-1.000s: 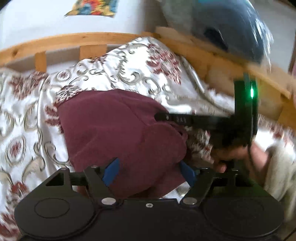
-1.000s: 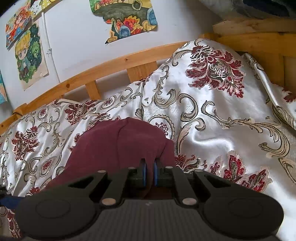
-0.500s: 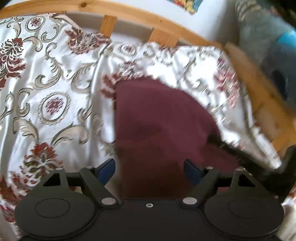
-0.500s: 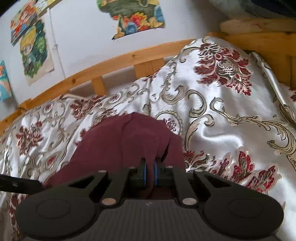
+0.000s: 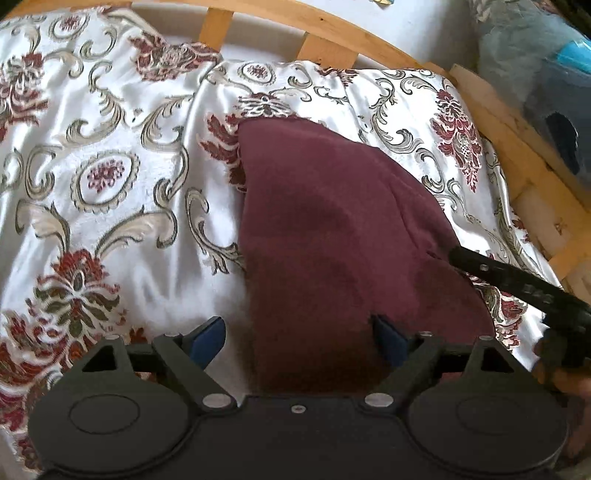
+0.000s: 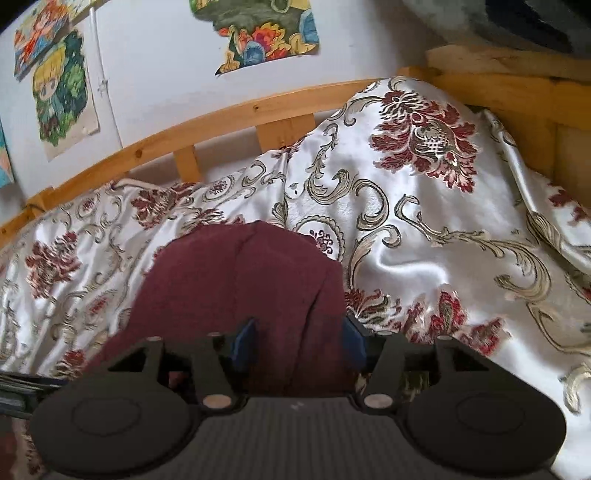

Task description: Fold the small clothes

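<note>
Here, one maroon garment (image 5: 325,229) lies on the flowered bedspread (image 5: 110,177) inside a wooden bed rail (image 6: 221,114), under three wall pictures (image 6: 269,33), with the left hand-held gripper (image 5: 299,338) spread wide over its near edge and the right hand-held gripper (image 6: 295,341) just opened, cloth loose between its pads.

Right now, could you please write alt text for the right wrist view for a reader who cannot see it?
A maroon garment lies folded on a floral satin bedspread, its near edge between the blue pads of the right tool, whose jaws have just been opening. Behind runs a wooden bed rail, with cartoon pictures on the white wall.
</note>
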### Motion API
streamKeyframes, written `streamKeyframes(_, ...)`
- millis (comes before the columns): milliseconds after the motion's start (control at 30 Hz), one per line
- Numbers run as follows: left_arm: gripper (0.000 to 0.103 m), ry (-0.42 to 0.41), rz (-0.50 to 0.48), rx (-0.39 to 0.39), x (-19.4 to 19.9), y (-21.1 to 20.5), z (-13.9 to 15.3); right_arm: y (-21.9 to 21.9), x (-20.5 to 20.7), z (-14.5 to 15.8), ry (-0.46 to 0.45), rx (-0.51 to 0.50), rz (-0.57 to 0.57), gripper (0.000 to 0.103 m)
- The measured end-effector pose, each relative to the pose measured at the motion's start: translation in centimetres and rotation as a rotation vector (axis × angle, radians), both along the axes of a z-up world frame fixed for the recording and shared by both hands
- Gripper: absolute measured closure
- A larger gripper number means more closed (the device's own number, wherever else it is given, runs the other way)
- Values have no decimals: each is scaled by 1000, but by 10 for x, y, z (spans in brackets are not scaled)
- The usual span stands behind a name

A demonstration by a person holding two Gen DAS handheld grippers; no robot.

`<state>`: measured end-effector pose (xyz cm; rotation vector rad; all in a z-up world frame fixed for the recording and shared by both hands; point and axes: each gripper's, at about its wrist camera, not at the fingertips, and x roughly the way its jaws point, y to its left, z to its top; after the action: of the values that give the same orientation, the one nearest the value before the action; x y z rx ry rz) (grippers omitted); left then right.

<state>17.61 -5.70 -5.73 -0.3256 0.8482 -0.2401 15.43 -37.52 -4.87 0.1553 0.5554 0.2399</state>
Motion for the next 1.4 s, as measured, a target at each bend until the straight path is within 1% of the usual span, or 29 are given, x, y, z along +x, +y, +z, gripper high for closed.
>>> streamKeyframes(33, 14, 7, 3, -16, 0, 1, -2, -1, -4, 3, 8, 21, 10, 36)
streamKeyframes(67, 14, 15, 7, -30, 0, 2, -4, -1, -7, 5, 13, 35, 22, 34)
streamKeyframes(133, 13, 22, 12, -44, -1, 2, -6, 4, -15, 10, 19, 30, 59, 29)
streamKeyframes(200, 13, 21, 11, -41, -2, 0, -6, 14, -26, 13, 18, -31, 82, 29)
streamKeyframes(233, 13, 19, 9, -37, -2, -1, -6, 19, -32, 13, 22, -75, 85, 30)
streamKeyframes(267, 13, 17, 9, -34, -3, -2, -6, 22, -36, 11, 28, -97, 87, 32)
streamKeyframes(300, 13, 17, 8, -32, -3, -2, -6, 24, -40, 8, 45, -103, 91, 38)
streamKeyframes(333, 13, 16, 8, -31, -4, -3, -7, 24, -42, 5, 67, -96, 93, 45)
streamKeyframes(367, 13, 16, 6, -31, -5, -3, -7, 23, -44, 1, 92, -78, 88, 50)
streamKeyframes(433, 13, 15, 2, -28, -6, -5, -8, 19, -43, -6, 142, -15, 92, 73)
streamKeyframes(467, 13, 14, 1, -25, -7, -6, -9, 18, -43, -8, 158, 6, 98, 77)
streamKeyframes(500, 13, 11, 0, -22, -8, -7, -9, 18, -44, -8, 159, 8, 98, 85)
streamKeyframes(533, 13, 6, 0, -24, -8, -7, -8, 19, -45, -7, 143, -7, 100, 89)
streamKeyframes(600, 13, 4, 4, -53, -9, -5, -6, 17, -48, -1, 118, -29, 93, 91)
streamKeyframes(700, 14, -9, 6, -126, -13, 2, -1, 18, -47, -2, 113, -58, 82, 91)
streamKeyframes(767, 14, -47, 14, -140, -16, 4, 4, 19, -45, -8, 118, -101, 73, 91)
streamKeyframes(800, 14, -58, 23, -135, -17, 4, 5, 18, -43, -10, 122, -99, 73, 91)
streamKeyframes(867, 14, -55, 42, -112, -16, 4, 5, 9, -41, -12, 132, -19, 102, 85)
streamKeyframes(933, 13, -29, 54, -84, -13, 4, 2, -5, -38, -11, 127, 86, 108, 65)
streamKeyframes(1000, 12, -19, 54, -95, -12, 4, -2, -15, -36, -8, 101, 129, 105, 58)
streamKeyframes(1133, 12, -7, 35, -105, -10, 0, -6, -26, -24, -6, 27, 172, 68, 49)
streamKeyframes(1267, 11, -1, 28, -108, -10, -2, -9, -29, 4, -13, -7, 204, 28, 50)
streamKeyframes(1300, 11, -2, 27, -110, -9, -2, -9, -28, 10, -16, -13, 203, 13, 56)
streamKeyframes(1333, 11, -1, 26, -112, -9, -1, -9, -28, 17, -18, -13, 204, -1, 80)
streamKeyframes(1367, 11, 0, 26, -118, -9, -1, -8, -28, 22, -20, -14, 207, -13, 93)
streamKeyframes(1400, 11, -1, 25, -129, -9, 1, -8, -28, 24, -20, -23, 203, -23, 95)
